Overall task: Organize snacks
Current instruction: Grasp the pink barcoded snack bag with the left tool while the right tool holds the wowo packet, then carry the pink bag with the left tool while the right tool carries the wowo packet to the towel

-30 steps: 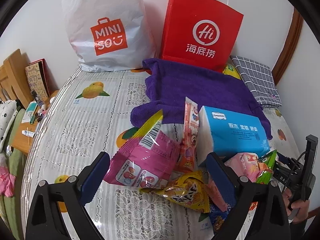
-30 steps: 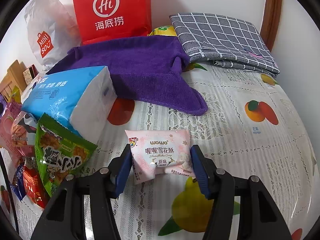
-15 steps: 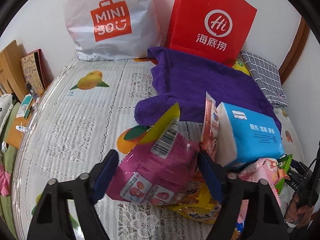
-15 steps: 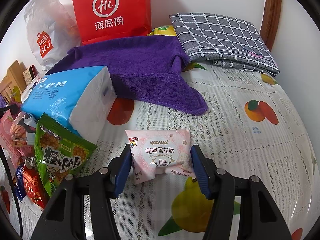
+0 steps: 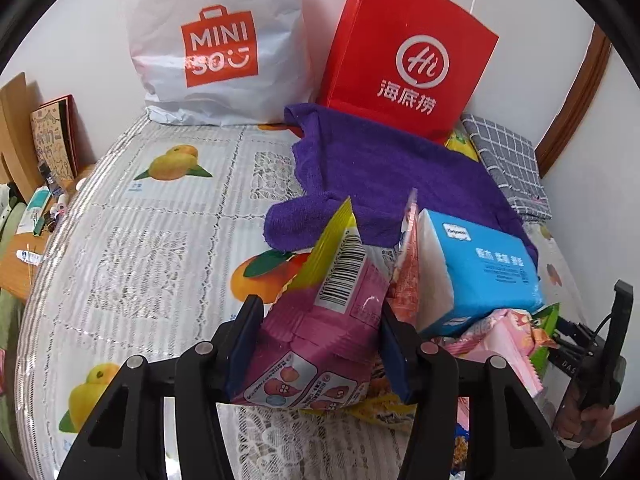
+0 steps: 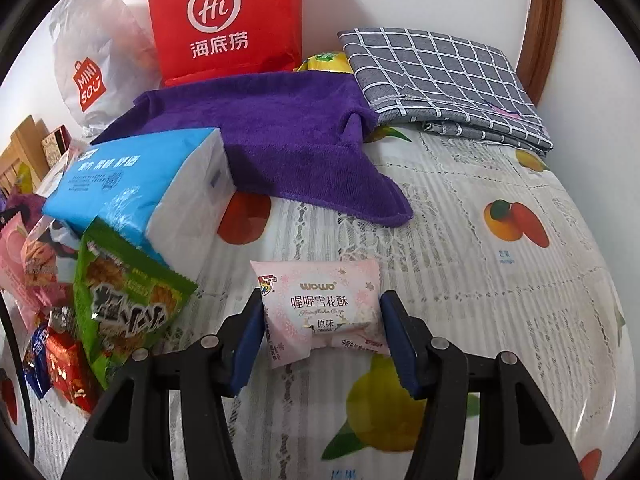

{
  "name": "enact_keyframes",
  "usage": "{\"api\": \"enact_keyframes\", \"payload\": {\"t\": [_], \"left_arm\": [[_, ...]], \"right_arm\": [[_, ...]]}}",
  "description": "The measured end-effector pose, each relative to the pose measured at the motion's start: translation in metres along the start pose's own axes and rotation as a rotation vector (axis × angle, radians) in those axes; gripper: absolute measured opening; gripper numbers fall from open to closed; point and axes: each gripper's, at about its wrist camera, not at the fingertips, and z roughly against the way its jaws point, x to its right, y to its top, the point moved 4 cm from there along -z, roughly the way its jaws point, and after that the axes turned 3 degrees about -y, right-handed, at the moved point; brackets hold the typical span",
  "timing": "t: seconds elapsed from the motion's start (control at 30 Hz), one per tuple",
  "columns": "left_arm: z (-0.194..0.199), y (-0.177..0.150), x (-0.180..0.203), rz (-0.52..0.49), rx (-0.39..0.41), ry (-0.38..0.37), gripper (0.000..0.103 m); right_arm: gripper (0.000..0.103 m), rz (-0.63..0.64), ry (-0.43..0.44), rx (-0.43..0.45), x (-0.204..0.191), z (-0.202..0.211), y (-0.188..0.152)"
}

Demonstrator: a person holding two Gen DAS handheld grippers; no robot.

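Observation:
A magenta snack bag point(image 5: 316, 360) with a yellow top edge and a barcode stands between the blue pads of my left gripper point(image 5: 320, 312). The jaws are closing, and both pads press into its creased sides. It sits at the left end of a snack pile point(image 5: 508, 340) beside a blue tissue pack point(image 5: 480, 268). In the right wrist view, a pale pink wowo packet point(image 6: 320, 308) lies on the fruit-print tablecloth point(image 6: 500, 320), with my right gripper point(image 6: 323, 300) shut on its two ends.
A white MINISO bag point(image 5: 216, 48) and a red paper bag point(image 5: 408, 56) stand against the back wall. A purple towel point(image 5: 392, 176) and a grey checked cloth point(image 6: 440, 76) lie before them. A green snack bag point(image 6: 124, 300) and small red packets point(image 6: 68, 372) lie left of the right gripper.
My left gripper has moved in around the magenta bag and its jaws have narrowed from wide apart onto the bag's sides. The right gripper and its packet have stayed still.

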Motion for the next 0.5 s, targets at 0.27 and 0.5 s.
{"api": "enact_keyframes", "payload": {"t": [0.27,0.5], "left_arm": [[0.034,0.006,0.006,-0.001,0.058,-0.009,0.052],[0.064,0.014,0.020,-0.021,0.105,-0.027,0.051]], "right_arm": [[0.056,-0.047,0.046,0.034,-0.009,0.041,0.003],[0.056,-0.050,0.041,0.112,-0.023,0.092,0.022]]}}
